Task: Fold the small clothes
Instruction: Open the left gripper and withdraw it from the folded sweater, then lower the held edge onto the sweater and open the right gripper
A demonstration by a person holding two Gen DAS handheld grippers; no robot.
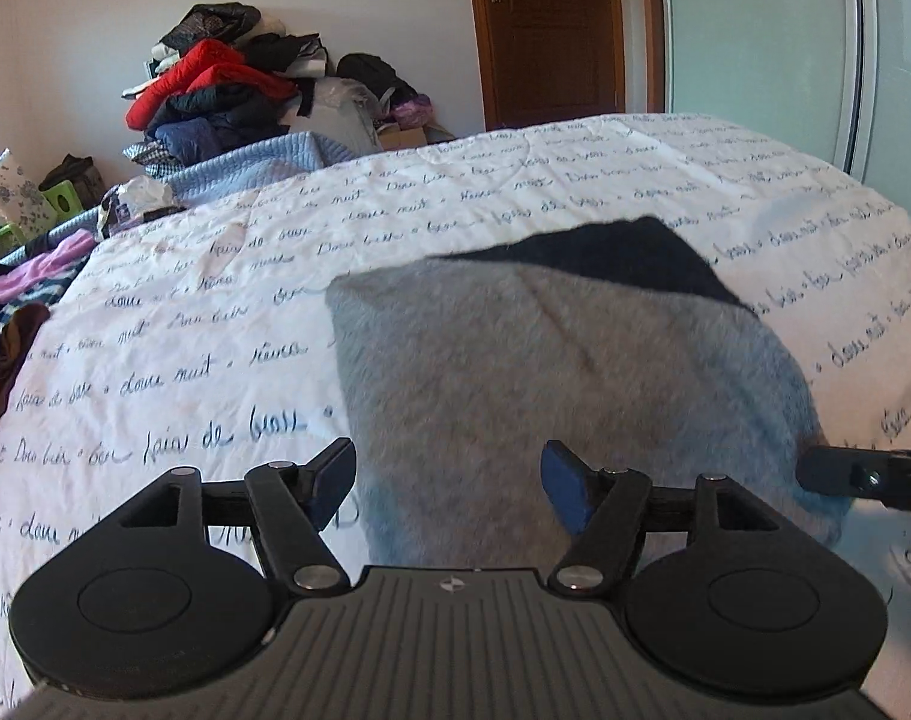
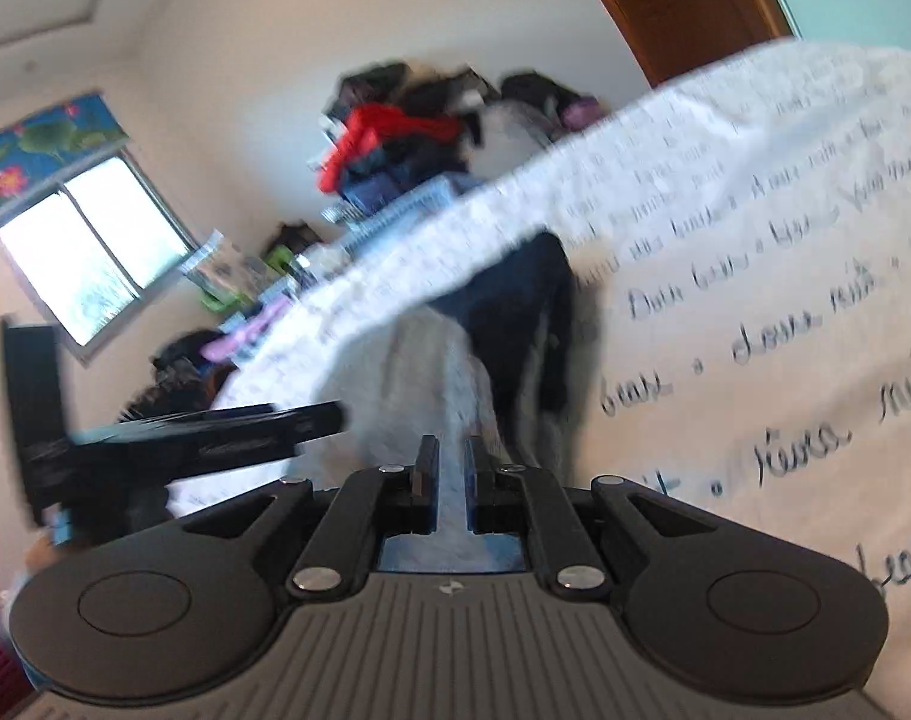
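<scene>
Garment [image 1: 551,384]: small, fuzzy grey with a dark navy part [image 1: 623,258] at the far end, lying on bed quilt [image 1: 215,324] printed with script, roughly mid-bed in left wrist view.

Left gripper [image 1: 449,483]: fingers spread wide, holding nothing, poised over near edge of the grey fabric. Blue pads bare.

Right gripper [image 2: 451,486]: fingers drawn close together with pale fabric pinched between them, apparently a near corner or edge of the same garment. Right wrist view tilted and blurred, so exact grip point uncertain. Right gripper's fingers also visible at right edge of left wrist view, touching the garment's near right side.

Judged step: lifting one edge to carry it over for a fold, with second hand free to assist.

Notes on doing it well:
- Close left fingers on the near left edge level with the right's grip, so both corners rise together.
- Keep the edge taut between the two grips; fuzzy fabric likely to sag and bunch.
- Carry edge low across toward the navy end, lay down flat, line up corners before letting go.
- Pinch the garment only; quilt beneath is loose and could come up with it.

Clothes pile [image 1: 215,84] against far wall, well apart from the work.
</scene>
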